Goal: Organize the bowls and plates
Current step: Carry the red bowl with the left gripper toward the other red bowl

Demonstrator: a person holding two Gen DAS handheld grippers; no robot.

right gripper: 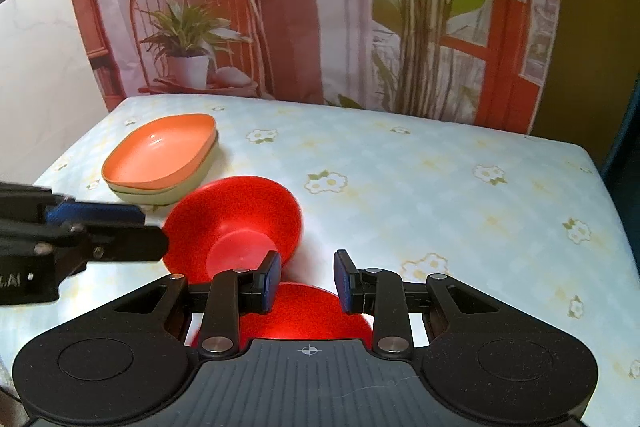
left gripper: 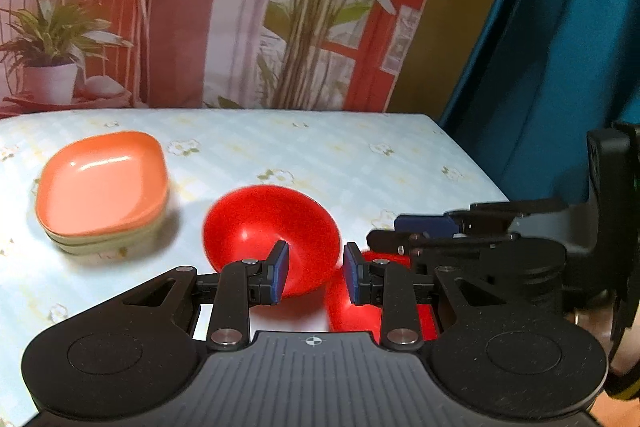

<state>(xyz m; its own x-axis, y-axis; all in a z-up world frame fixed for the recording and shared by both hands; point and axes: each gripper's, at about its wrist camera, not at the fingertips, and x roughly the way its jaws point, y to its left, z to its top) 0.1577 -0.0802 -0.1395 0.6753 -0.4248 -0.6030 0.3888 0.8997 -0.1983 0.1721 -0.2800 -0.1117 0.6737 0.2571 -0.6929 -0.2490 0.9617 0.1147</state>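
Note:
A red bowl (left gripper: 256,227) hangs tilted over the flowered tablecloth, its hollow facing the left wrist camera. My left gripper (left gripper: 316,273) is shut on its rim, one pad inside the bowl and one outside. The right wrist view shows the same bowl (right gripper: 236,215) from its underside, with the left gripper (right gripper: 154,227) at its left rim. A second red bowl (right gripper: 304,311) sits low between the pads of my right gripper (right gripper: 307,279), which is shut on its wall. The left wrist view shows this second bowl (left gripper: 352,311) under the right gripper (left gripper: 382,231). A stack of squarish plates (left gripper: 102,187) (right gripper: 160,155), orange on top of pale green, rests at the back left.
The table (right gripper: 440,187) ends at the right near a teal curtain (left gripper: 560,47). A printed backdrop (right gripper: 320,27) of plants and a chair hangs behind it. A white wall (right gripper: 36,67) stands at the left. The two grippers are close together, side by side.

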